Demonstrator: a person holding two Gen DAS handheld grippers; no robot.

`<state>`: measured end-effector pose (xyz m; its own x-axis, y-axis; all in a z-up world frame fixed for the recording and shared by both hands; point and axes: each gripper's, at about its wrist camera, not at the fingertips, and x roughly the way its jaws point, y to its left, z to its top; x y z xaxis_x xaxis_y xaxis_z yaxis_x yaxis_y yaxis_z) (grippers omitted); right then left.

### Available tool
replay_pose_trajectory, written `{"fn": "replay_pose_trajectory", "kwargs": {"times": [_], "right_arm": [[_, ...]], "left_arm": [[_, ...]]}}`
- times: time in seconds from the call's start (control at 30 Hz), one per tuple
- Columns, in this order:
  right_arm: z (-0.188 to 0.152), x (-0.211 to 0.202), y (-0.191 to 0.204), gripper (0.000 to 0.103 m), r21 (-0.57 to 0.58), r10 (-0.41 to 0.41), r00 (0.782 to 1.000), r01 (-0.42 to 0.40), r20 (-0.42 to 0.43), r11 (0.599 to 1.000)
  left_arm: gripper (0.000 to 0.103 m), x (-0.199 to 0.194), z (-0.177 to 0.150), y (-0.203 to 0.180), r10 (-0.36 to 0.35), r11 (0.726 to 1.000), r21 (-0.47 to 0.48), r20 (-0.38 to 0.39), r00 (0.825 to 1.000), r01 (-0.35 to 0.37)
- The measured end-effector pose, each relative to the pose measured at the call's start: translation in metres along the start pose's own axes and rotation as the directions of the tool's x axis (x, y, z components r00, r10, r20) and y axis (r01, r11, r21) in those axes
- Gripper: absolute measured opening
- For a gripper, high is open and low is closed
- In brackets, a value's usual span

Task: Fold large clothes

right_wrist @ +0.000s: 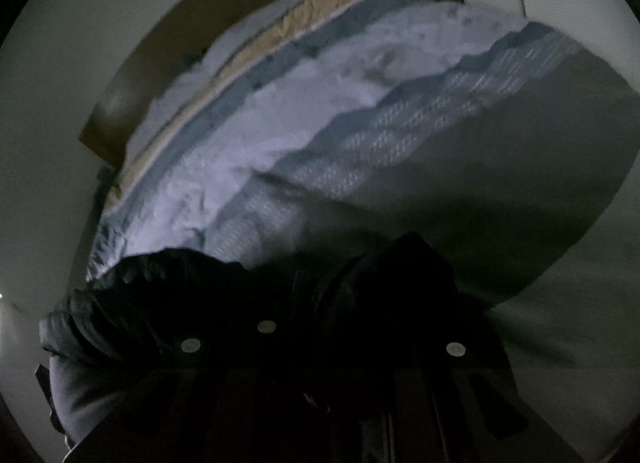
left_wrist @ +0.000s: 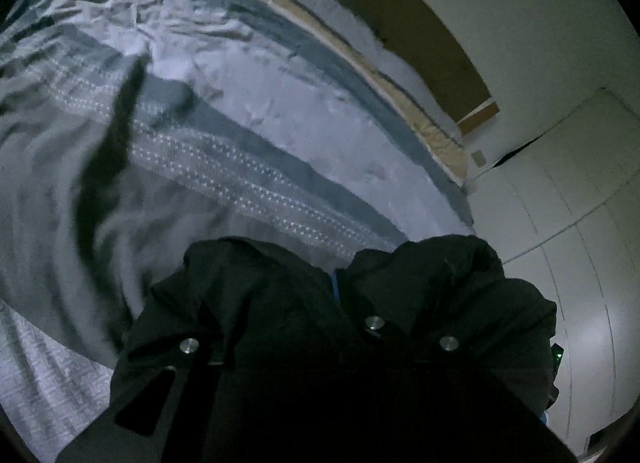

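Observation:
A black padded garment (left_wrist: 280, 303) with metal snap buttons is bunched over my left gripper (left_wrist: 335, 289) and hides its fingers. Only a thin blue sliver shows between the folds, and the jaws look nearly together, pinching the cloth. A dark blurred strip (left_wrist: 112, 167) of the garment hangs over the bed at the left. In the right wrist view the same black garment (right_wrist: 168, 303) covers my right gripper (right_wrist: 316, 303), which is shut on the fabric. Its fingers are hidden in the dark folds. Both grippers hang above the near edge of the bed.
A wide bed (left_wrist: 248, 63) with a lavender, blue-grey and patterned cover fills both views, with a beige strip (left_wrist: 360, 47) along its far side. A brown headboard (left_wrist: 420, 23) and a white wall stand behind. White cupboard doors (left_wrist: 560, 191) are at the right.

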<state>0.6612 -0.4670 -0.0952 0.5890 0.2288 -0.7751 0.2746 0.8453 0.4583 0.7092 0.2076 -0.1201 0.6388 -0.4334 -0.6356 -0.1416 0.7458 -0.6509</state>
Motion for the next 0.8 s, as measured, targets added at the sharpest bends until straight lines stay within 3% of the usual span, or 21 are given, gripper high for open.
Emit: {"fn": "replay_pose_trajectory", "kwargs": {"times": [0.1,0.27,0.4,0.47,0.53,0.7,0.8], "right_arm": [[0.009,0.001,-0.002,0.017,0.02,0.019,1.0,-0.019,-0.016,1.0],[0.023,-0.017,0.002,0.036,0.026,0.051,0.998,-0.05,-0.047,0.998],[0.04,-0.034,0.007,0.065,0.04,0.098,0.994,-0.096,-0.044,0.995],[0.046,-0.041,0.011,0.08,0.047,0.119,0.992,-0.117,-0.047,0.992],[0.052,-0.054,0.014,0.091,0.031,0.081,0.997,-0.081,-0.017,0.996],[0.07,-0.086,0.013,0.091,0.022,0.059,0.998,-0.059,0.023,0.998],[0.067,-0.105,0.03,0.091,-0.06,0.044,0.998,-0.042,0.042,0.997]], "left_arm": [[0.016,-0.005,0.006,0.002,-0.011,1.0,-0.024,-0.021,1.0,0.011],[0.025,-0.04,0.024,-0.004,-0.078,0.993,-0.092,-0.019,0.997,0.076],[0.042,-0.066,0.04,-0.011,-0.155,0.977,-0.152,-0.017,0.988,0.151],[0.046,-0.078,0.045,-0.016,-0.139,0.977,-0.166,-0.009,0.99,0.136],[0.052,-0.092,0.051,-0.018,-0.132,0.974,-0.183,0.015,0.991,0.133],[0.059,-0.13,0.064,-0.026,0.001,0.989,-0.146,0.105,0.995,0.014],[0.059,-0.144,0.061,-0.047,0.094,0.995,-0.051,0.107,0.99,-0.089]]}}
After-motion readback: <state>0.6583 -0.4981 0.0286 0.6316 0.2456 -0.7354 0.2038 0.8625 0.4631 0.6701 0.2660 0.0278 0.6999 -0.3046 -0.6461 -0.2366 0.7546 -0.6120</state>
